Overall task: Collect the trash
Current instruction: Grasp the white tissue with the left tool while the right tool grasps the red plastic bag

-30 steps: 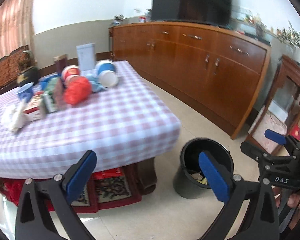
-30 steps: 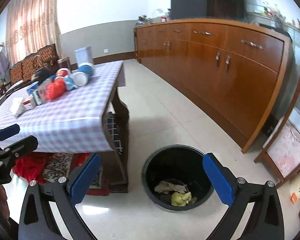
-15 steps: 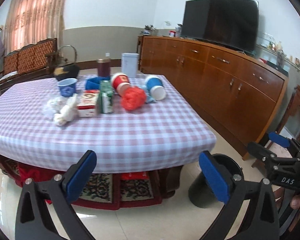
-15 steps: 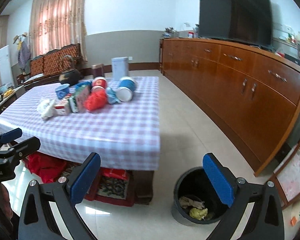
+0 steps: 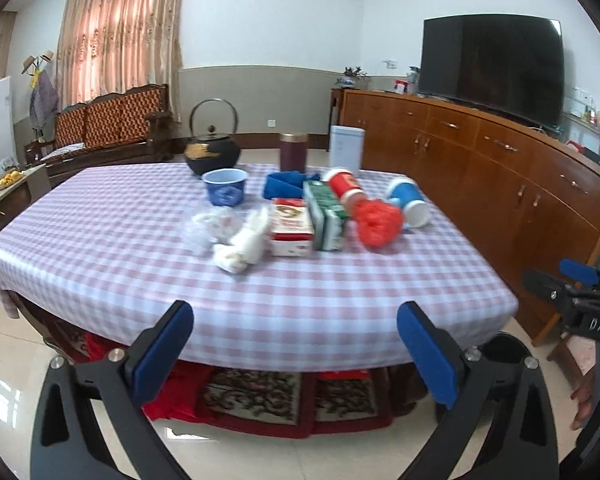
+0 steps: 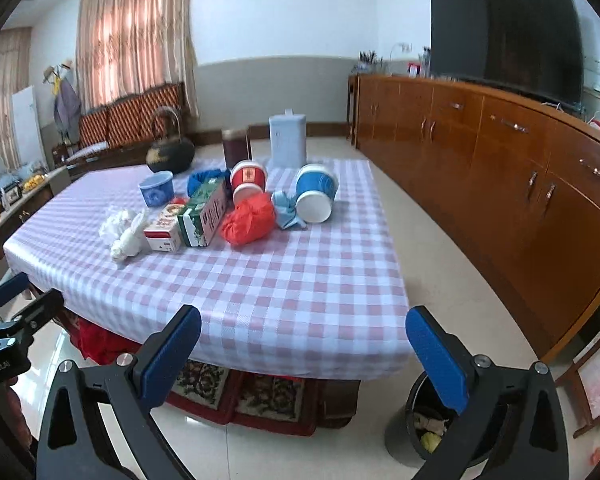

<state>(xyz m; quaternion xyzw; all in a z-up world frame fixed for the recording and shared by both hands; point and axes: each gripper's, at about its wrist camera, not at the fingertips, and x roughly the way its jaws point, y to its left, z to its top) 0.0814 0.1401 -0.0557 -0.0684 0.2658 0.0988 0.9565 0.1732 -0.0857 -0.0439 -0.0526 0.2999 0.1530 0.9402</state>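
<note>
On top of the checked counter sits all the trash, grouped mid-surface w/ the bin on the floor at its near right corner, some scraps already inside. Using the red bag as landmark: behind it lie two tipped cups, a red cup and, right of that, a blue cup; touching its left side is a green carton, then a red-white box, then white tissue wads furthest left. Kettle, jar and white tin stand at the far edge, prob not trash.

Both grippers are spread wide, empty, short of the counter: left gripper, right gripper.

Risks, biggest first:
- Tipped cups may roll off if nudged.
- Packed items: grabbing one could drag neighbours.
- Soft bag/tissue may slip from the pads.
- Bin is partly hidden by the right gripper, so a drop could miss.
</note>
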